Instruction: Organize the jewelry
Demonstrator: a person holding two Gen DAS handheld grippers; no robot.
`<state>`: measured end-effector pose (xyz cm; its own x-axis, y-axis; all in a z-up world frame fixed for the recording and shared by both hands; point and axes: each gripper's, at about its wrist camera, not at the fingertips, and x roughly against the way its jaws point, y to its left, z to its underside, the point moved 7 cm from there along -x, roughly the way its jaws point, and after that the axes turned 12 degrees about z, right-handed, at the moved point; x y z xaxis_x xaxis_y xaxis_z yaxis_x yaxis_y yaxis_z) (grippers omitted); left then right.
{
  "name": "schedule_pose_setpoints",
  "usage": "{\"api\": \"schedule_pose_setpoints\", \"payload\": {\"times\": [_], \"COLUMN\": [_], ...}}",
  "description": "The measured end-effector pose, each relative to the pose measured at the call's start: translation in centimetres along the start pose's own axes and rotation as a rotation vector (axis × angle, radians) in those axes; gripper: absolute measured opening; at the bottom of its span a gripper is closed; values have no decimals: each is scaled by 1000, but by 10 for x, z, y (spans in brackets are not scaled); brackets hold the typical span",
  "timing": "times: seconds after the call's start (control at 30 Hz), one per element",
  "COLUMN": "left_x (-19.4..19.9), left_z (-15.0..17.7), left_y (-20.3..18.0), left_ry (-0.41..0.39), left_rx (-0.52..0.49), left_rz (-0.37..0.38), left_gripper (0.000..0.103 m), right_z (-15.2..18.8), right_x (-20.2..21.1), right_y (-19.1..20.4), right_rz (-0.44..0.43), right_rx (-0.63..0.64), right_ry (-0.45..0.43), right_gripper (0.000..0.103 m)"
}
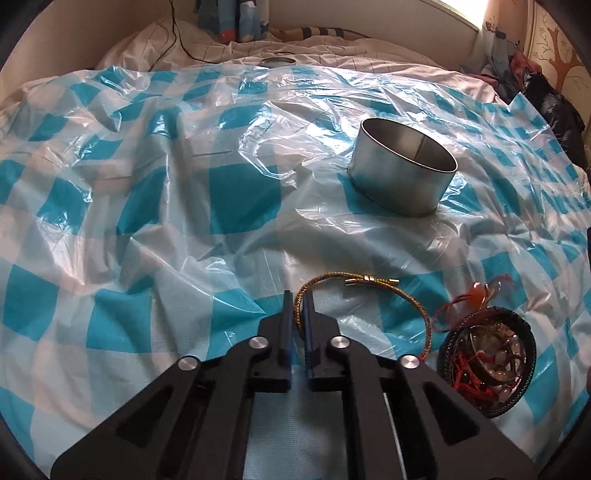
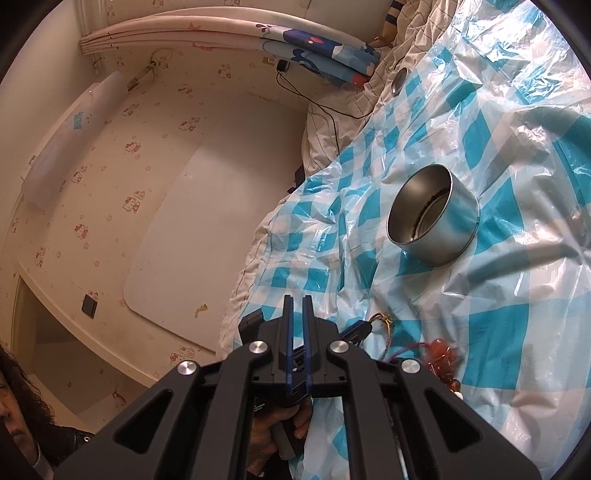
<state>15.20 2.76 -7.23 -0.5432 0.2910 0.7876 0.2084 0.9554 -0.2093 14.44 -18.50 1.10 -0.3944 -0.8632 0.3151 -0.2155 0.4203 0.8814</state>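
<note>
Daylight enters from a bright, overexposed window strip [image 1: 458,14] at the upper right of the left wrist view. The glossy checked plastic sheet [image 1: 184,155] carries white glare along its creases; long soft shadows cross it in the right wrist view. Both fisheye pictures bend straight lines and darken to a black vignette at the corners. Focus is sharp, without motion blur.

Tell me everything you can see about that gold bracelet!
The gold bracelet is a thin open hoop that looks like twisted metal cord, with small shiny gold end caps at the top where it closes. It lies on the blue-and-white checked plastic sheet, just left of a dark round dish of beads. The left gripper has its blue-edged fingers shut on the hoop's left side. The silver tin stands farther back, apart from it.
</note>
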Motion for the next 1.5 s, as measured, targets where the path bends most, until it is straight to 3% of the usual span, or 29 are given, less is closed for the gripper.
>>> {"api": "schedule_pose_setpoints", "payload": {"times": [0.1,0.17,0.23,0.27,0.3,0.47,0.53,0.67,0.73,0.77,0.8,0.97,1.1,1.3,1.5], "left_x": [10,20,30,33,33,35,35,34,34,34,33,36,48,65,72], "left_z": [-5,-11,-18,-20,-20,-21,-21,-20,-20,-20,-20,-22,-27,-40,-71], "left_y": [-2,-4,-6,-6,-7,-11,-11,-12,-12,-13,-13,-16,-20,-28,-38], "left_ry": [-47,-98,-144,-157,-160,-163,-162,-160,-160,-160,-158,-176,-230,-280,-318], "left_rx": [13,41,47,47,52,69,71,72,69,68,66,63,49,57,54], "left_rz": [28,97,128,135,146,189,193,199,201,201,202,214,237,322,386], "left_gripper": [2,2,2,2,2,2,2,2,2,2,2,2,2,2,2], "right_z": [-1,-1,1,2,5,20,28,33,31,31,32,24,6,-12,-30], "right_x": [0,-2,-7,-10,-15,-36,-43,-46,-46,-48,-49,-41,-21,4,9], "right_y": [-4,-10,-24,-29,-36,-51,-59,-65,-69,-72,-74,-54,-41,-15,3], "right_rz": [33,141,325,388,455,578,580,576,561,553,535,472,374,246,237], "right_rx": [3,37,78,89,105,156,131,117,97,86,71,98,70,96,147], "right_ry": [0,-2,14,21,40,137,191,214,201,207,212,145,40,-89,-156], "right_gripper": [7,7,26,47,52,52,52,52,43,26,22,22,22,22,22]}}
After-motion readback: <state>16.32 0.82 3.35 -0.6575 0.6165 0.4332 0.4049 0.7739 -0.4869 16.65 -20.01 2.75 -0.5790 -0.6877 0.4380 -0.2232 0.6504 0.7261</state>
